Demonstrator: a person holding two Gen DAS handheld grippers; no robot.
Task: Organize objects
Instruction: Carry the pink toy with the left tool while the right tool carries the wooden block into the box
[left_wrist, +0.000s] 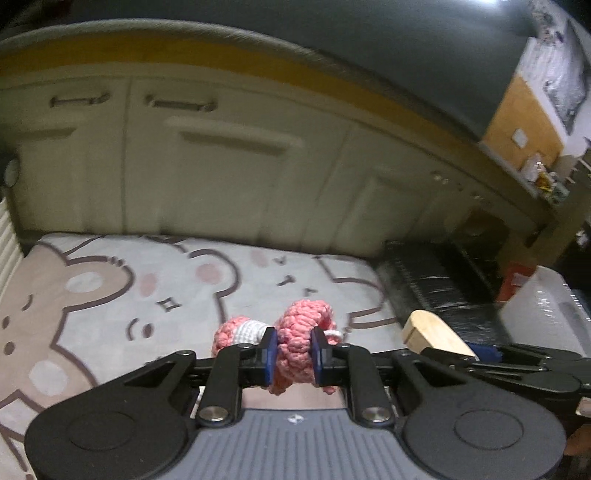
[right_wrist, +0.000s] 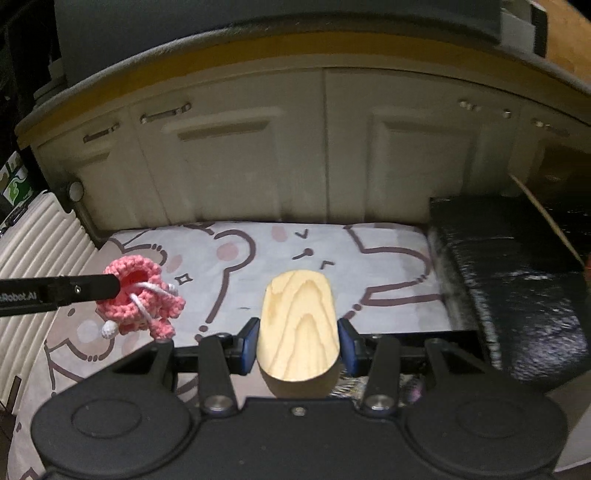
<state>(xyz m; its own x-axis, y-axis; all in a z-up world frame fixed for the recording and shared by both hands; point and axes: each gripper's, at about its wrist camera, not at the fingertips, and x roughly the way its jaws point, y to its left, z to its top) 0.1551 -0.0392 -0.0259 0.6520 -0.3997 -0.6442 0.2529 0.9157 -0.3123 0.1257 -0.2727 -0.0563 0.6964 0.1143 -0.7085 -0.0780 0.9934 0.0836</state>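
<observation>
**Both tongs are holding something above the mat**

The left tongs (left_wrist: 293, 356) are clamped on a pink crochet toy (left_wrist: 299, 343). The two blue pads (left_wrist: 270, 354) press the toy from both sides, and the knitted body bulges out between them and in front of them. A smaller pink and white part of the toy sticks out to the left of the pads. In the right wrist view the same toy (right_wrist: 142, 295) hangs at the end of the black finger of the left tongs (right_wrist: 107, 286), with white cords and a small white ball dangling under it.

The right tongs (right_wrist: 299, 341) are clamped on a wooden block (right_wrist: 298, 325). The block is pale, with a rounded far end and a clear grain pattern, and it sits between the blue pads (right_wrist: 251, 339), reaching forward past them. In the left wrist view the block (left_wrist: 432, 334) shows to the right of the left tongs, held in the right tongs (left_wrist: 491, 354).

Under both tongs lies a mat (right_wrist: 388, 266) printed with cartoon bears in white, beige and pink. Beyond the mat, in front of the tongs, stand cream cabinet doors (right_wrist: 258, 155) with handles. To the right of the right tongs, just beside the edge of the mat, is a black box (right_wrist: 517, 280) with a shiny surface. To the left of the left tongs there is a white ribbed surface (right_wrist: 40, 240).
</observation>
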